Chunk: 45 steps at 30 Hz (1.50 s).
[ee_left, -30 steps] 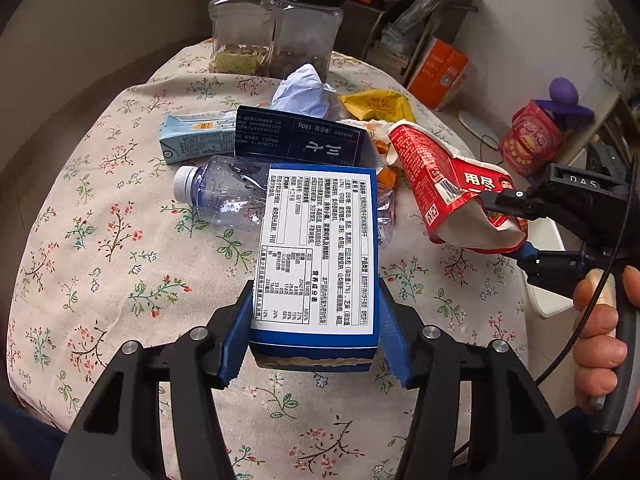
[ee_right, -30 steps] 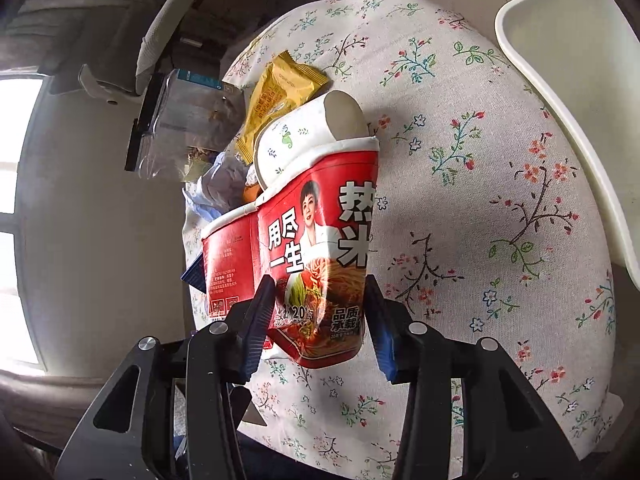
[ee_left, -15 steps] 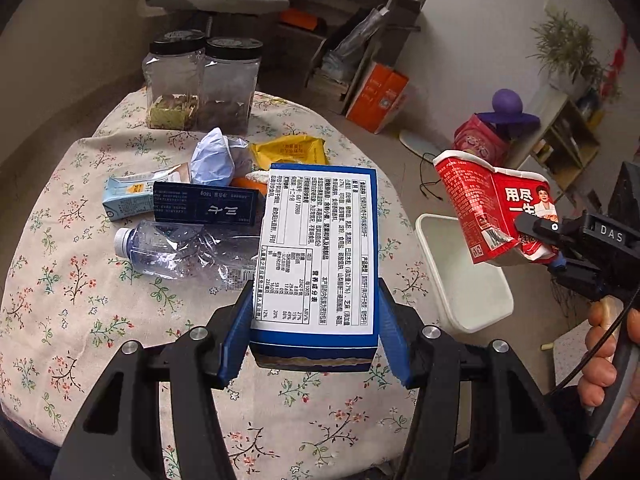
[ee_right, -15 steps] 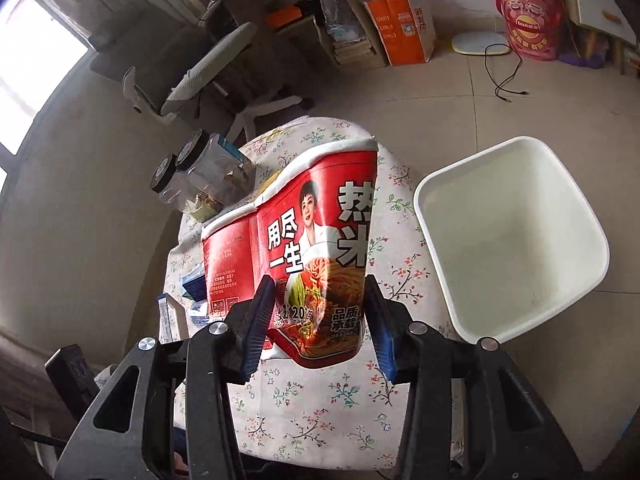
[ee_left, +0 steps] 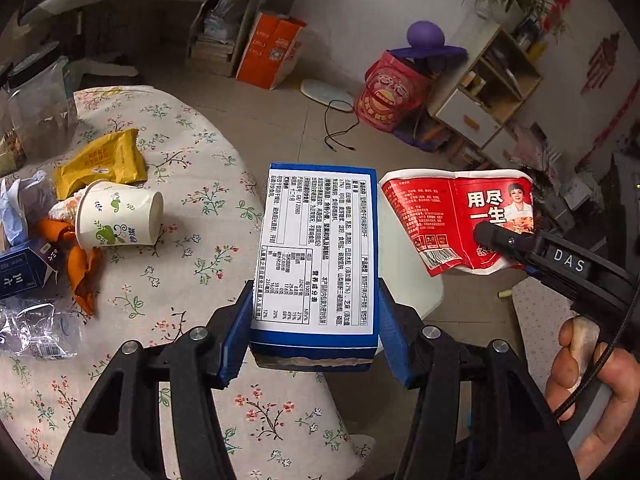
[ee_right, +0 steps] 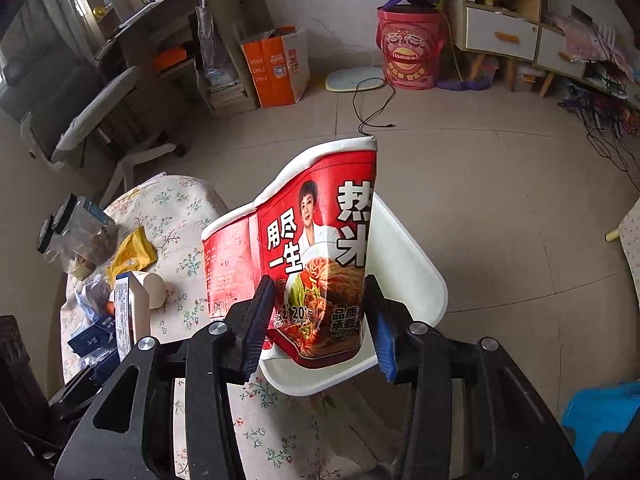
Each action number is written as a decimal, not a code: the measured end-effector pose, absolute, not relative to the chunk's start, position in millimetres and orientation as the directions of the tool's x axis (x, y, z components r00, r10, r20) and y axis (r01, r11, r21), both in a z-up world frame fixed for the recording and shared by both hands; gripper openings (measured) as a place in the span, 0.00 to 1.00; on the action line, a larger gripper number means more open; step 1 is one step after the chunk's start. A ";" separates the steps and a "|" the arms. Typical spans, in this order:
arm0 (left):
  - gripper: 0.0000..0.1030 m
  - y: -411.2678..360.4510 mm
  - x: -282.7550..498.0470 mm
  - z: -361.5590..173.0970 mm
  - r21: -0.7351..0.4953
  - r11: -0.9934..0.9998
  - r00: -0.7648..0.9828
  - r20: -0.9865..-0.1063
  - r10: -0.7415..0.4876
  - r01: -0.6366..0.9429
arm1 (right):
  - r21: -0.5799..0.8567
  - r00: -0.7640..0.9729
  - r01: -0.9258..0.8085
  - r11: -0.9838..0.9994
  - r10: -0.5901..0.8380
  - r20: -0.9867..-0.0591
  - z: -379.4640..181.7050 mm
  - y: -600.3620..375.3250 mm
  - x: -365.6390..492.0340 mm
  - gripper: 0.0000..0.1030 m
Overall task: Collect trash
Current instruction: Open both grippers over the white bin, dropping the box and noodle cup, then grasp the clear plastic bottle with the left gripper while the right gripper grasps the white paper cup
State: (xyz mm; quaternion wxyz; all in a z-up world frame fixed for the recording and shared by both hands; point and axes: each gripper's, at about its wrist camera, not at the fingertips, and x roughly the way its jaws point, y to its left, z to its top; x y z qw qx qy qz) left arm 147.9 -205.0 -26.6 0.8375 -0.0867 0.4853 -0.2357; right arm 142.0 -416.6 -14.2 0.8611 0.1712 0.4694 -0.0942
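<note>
The left gripper (ee_left: pixel 314 334) is clamped on a blue box (ee_left: pixel 316 256), held in the air over the right edge of the table (ee_left: pixel 192 184). The right gripper (ee_right: pixel 320 320) is clamped on a crushed red noodle cup (ee_right: pixel 316 248), above the white bin (ee_right: pixel 408 280) beside the table. A paper cup (ee_left: pixel 120 220), a yellow wrapper (ee_left: pixel 102 160) and 1 plastic bottle (ee_left: pixel 36 328) lie on the table at the left

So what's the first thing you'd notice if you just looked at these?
The squashed red noodle cup, pinched in the right gripper above the white bin beside the table. Next, the blue box with its white label, clamped in the left gripper, and the paper cup lying tipped on the flowery tablecloth.
</note>
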 end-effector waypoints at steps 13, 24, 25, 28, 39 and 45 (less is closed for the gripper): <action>0.73 -280.4 192.4 -70.1 -0.358 0.853 0.294 -0.828 -0.478 0.380 | 0.145 0.479 0.410 0.900 -0.078 -0.874 -33.6 -433.7 155.9 0.75; 0.73 -175.8 184.4 -39.4 -0.305 0.909 0.362 -0.844 -0.396 0.284 | 0.231 0.548 0.407 0.884 -0.034 -0.836 -21.6 -435.4 157.2 0.75; 0.73 -162.3 184.1 -33.9 -0.289 0.918 0.373 -0.848 -0.377 0.271 | 0.241 0.551 0.402 0.884 -0.023 -0.834 -21.3 -433.2 158.4 0.75; 0.73 -116.2 180.8 -17.1 -0.236 0.944 0.411 -0.856 -0.314 0.232 | 0.273 0.571 0.374 0.886 0.012 -0.821 -17.4 -424.6 161.4 0.75; 0.73 80.4 174.8 -29.0 -0.203 0.975 0.458 -0.878 -0.142 -0.088 | 0.250 0.552 0.163 0.954 0.122 -0.825 -16.5 -345.4 181.7 0.75; 0.73 95.4 179.5 -46.0 -0.248 0.963 0.431 -0.884 -0.182 -0.102 | 0.259 0.499 0.077 0.963 0.188 -0.846 -28.5 -301.8 196.5 0.75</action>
